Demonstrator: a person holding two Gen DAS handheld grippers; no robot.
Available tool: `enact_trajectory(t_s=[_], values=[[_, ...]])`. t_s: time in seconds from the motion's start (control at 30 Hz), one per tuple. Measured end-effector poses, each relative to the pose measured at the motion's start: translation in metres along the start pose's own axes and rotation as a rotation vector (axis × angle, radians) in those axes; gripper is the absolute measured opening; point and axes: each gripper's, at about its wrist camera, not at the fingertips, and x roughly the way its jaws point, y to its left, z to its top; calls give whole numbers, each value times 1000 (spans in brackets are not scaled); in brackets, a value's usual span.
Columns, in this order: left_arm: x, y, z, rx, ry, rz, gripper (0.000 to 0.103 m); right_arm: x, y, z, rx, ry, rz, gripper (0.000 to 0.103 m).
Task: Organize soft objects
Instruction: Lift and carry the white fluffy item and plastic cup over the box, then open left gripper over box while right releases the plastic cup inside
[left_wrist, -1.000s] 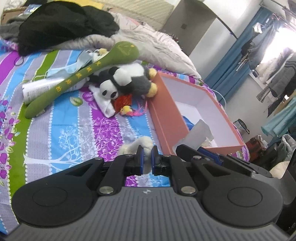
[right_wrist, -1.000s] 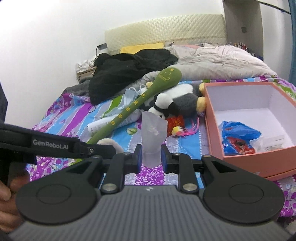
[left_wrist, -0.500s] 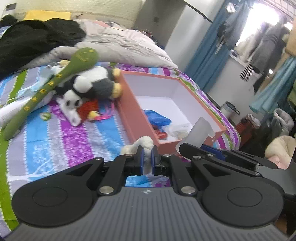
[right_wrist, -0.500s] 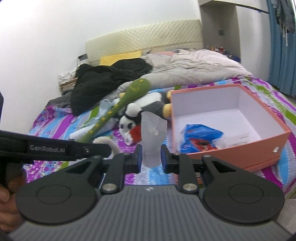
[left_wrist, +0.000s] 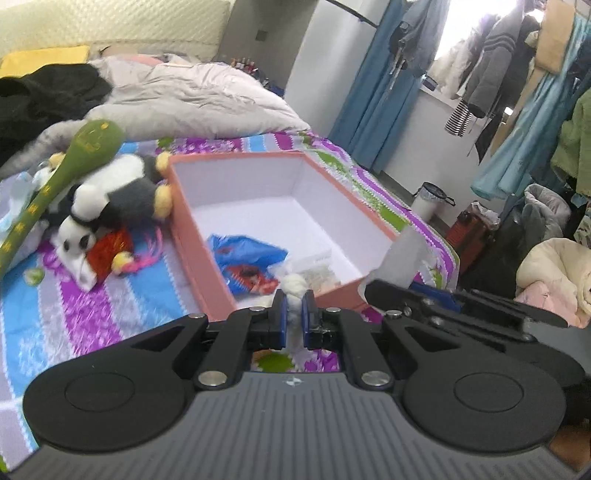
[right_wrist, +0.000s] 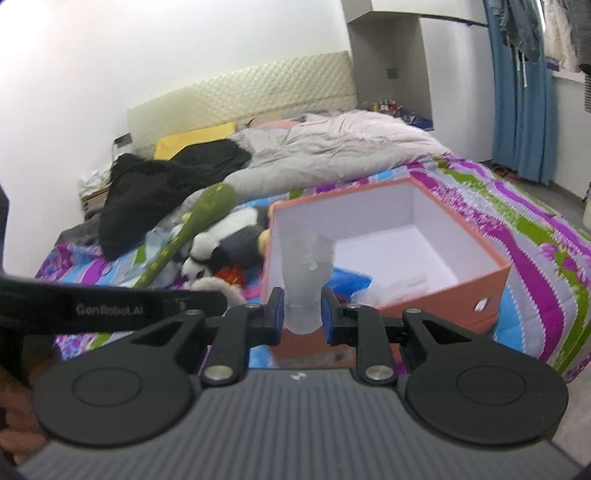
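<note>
striped bed (left_wrist: 92, 314), open box (left_wrist: 192, 236) ahead. left gripper (left_wrist: 292, 317) pinches a white fluffy toy (left_wrist: 293, 286), light and squashy; right gripper (right_wrist: 302, 314) clamps a soft translucent pouch (right_wrist: 304, 266) at its neck.

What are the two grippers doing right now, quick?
Left gripper: closed on a white fluffy plush piece.
Right gripper: closed on a translucent soft plastic item.
</note>
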Motion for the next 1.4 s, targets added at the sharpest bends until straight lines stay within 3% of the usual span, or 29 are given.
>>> enact_trajectory(t_s=[0.3,0.43,0.53,0.63,0.8,0.93,1.17,1.4], values=[[49,-7,64,8,-27,6,9,48,-21,40,-30,11,-76,25],[81,-2,91,13,17,10,9,78,-37,54,-8,80,-104,25],[104,2,107,15,43,55,9,100,-50,63,11,146,-108,25],[133,6,117,25,139,55,10,120,-60,68,12,204,-123,25],[173,14,115,30,264,73,10,145,-76,63,47,307,-135,27],[190,22,109,22,315,81,10,158,-87,48,64,378,-138,28],[197,13,104,54,335,87,10,154,-94,40,80,379,-155,31],[196,12,101,56,337,93,21,150,-99,39,74,374,-172,49]])
